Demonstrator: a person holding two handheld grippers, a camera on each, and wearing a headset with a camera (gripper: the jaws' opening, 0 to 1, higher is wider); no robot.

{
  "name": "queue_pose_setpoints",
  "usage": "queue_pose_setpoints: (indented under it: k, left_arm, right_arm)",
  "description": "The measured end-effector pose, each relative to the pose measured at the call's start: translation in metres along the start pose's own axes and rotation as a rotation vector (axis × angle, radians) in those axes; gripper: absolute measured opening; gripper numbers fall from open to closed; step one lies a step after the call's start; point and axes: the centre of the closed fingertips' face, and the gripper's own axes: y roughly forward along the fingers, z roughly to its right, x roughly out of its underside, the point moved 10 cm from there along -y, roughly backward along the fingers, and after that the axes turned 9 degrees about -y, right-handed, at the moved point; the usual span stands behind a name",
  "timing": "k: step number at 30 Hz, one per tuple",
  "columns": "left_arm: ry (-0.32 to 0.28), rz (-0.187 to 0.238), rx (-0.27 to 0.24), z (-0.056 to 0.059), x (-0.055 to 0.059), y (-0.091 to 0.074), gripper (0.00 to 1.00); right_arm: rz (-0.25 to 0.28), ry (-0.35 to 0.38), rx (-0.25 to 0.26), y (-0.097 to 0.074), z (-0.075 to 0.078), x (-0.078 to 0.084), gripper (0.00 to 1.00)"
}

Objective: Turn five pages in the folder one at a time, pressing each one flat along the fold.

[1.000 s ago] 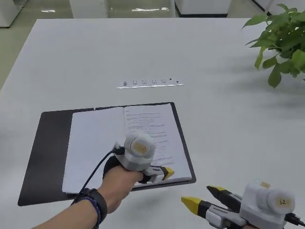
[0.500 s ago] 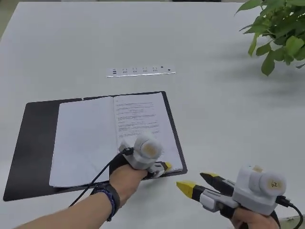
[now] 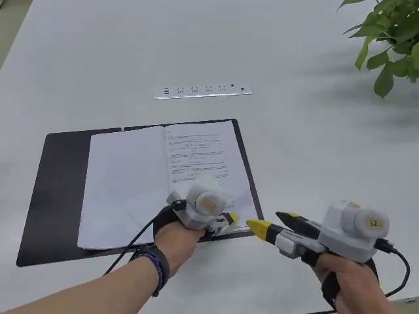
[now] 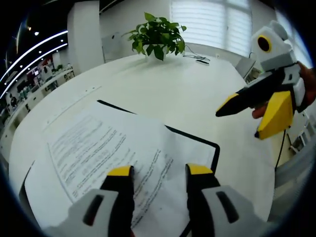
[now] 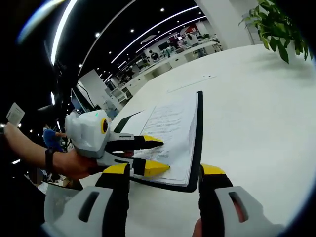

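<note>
Right gripper (image 3: 265, 222) has neared the folder (image 3: 59, 196) — jaws spread on both, left gripper (image 3: 227, 221) hiding page (image 3: 196, 160) corner.

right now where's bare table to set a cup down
Bare table between the folder and the plant, and beyond the power strip. Crowded at the folder's near right corner, where the left gripper and right gripper sit close.

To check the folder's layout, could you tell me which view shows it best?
The head view: the folder lies open, almost whole. The left gripper view shows its printed page close up; the right gripper view, its right half slantwise.
</note>
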Motion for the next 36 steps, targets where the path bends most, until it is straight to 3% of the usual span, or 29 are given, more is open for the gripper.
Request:
queue_pose_setpoints:
  k: [10, 18, 22, 27, 31, 36]
  left_arm:
    - [-0.026, 0.012, -0.003, -0.005, 0.000, 0.000, 0.34]
    - [-0.074, 0.028, -0.011, -0.011, 0.001, -0.002, 0.29]
    - [-0.092, 0.032, -0.003, -0.010, 0.002, -0.003, 0.30]
    - [-0.135, 0.026, 0.026, -0.004, 0.005, -0.009, 0.40]
    - [-0.313, 0.060, 0.045, -0.002, 0.008, -0.017, 0.46]
    - [-0.270, 0.030, 0.043, 0.001, 0.014, -0.027, 0.52]
  right_arm:
    - [0.043, 0.024, -0.026, 0.050, 0.020, -0.028, 0.50]
    - [0.060, 0.132, -0.063, 0.077, 0.027, -0.030, 0.45]
    - [0.064, 0.153, -0.073, 0.078, 0.027, -0.029, 0.42]
    - [0.073, 0.171, -0.074, 0.075, 0.027, -0.026, 0.35]
    - [0.073, 0.196, -0.061, 0.069, 0.025, -0.018, 0.29]
    - [0.087, 0.215, -0.063, 0.064, 0.022, -0.012, 0.23]
